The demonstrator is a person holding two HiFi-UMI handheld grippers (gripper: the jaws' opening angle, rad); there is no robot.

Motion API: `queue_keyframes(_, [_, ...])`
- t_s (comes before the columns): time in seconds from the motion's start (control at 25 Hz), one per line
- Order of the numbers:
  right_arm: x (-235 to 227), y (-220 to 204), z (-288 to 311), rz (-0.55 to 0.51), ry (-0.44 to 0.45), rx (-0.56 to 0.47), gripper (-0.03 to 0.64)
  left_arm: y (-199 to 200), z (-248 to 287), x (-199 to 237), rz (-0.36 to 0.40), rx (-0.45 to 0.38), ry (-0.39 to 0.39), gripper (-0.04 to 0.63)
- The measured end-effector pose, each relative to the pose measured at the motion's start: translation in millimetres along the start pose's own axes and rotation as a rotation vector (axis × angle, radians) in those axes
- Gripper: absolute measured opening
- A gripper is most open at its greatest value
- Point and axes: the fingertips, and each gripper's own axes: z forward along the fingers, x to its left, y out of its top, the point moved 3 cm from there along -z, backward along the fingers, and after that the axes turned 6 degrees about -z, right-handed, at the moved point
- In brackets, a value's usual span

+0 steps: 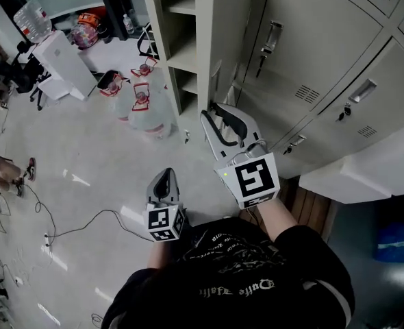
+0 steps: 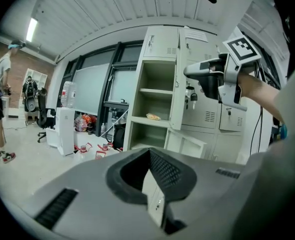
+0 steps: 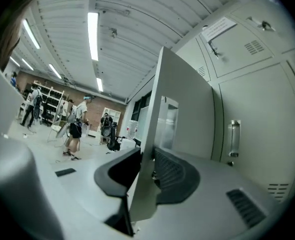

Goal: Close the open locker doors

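A tall beige locker door [image 1: 216, 40] stands open in front of its shelved compartment [image 1: 178, 53]. My right gripper [image 1: 214, 112] is at the door's free edge, and in the right gripper view the door [image 3: 180, 99] runs straight between the pads of that gripper [image 3: 146, 170], which press on it from both sides. My left gripper [image 1: 165, 175] hovers lower and to the left, over the floor, touching nothing. In the left gripper view its jaws [image 2: 150, 184] stand apart, with a lower open door [image 2: 187, 143] showing beyond them. That view also shows the right gripper [image 2: 197, 70] at the upper door.
Closed lockers [image 1: 318, 67] fill the wall to the right. Large water jugs [image 1: 147, 112] and a white unit [image 1: 65, 60] stand on the floor left of the lockers. A cable [image 1: 85, 223] trails across the floor. People stand far back [image 3: 75, 129].
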Motion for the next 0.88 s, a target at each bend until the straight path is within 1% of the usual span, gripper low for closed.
queue_keyframes(0.08, [9, 5, 16, -0.040, -0.048, 0.007, 0.089, 6, 5, 19, 0.000, 0.002, -0.008, 0.008])
queue_keyframes(0.24, [19, 7, 41, 0.004, -0.130, 0.004, 0.089, 15, 21, 52, 0.022, 0.016, -0.046, 0.008])
queue_keyframes(0.36, [25, 11, 61, -0.017, -0.174, 0.004, 0.089, 23, 35, 71, 0.030, 0.022, -0.079, 0.008])
queue_keyframes(0.56, [33, 11, 93, -0.004, -0.245, 0.031, 0.086, 32, 52, 101, 0.037, 0.039, -0.137, 0.008])
queue_keyframes(0.76, [36, 11, 123, -0.037, -0.342, 0.088, 0.087, 46, 67, 133, 0.056, 0.049, -0.190, 0.008])
queue_keyframes(0.88, [36, 11, 142, -0.019, -0.383, 0.092, 0.086, 51, 73, 152, 0.070, 0.062, -0.224, 0.008])
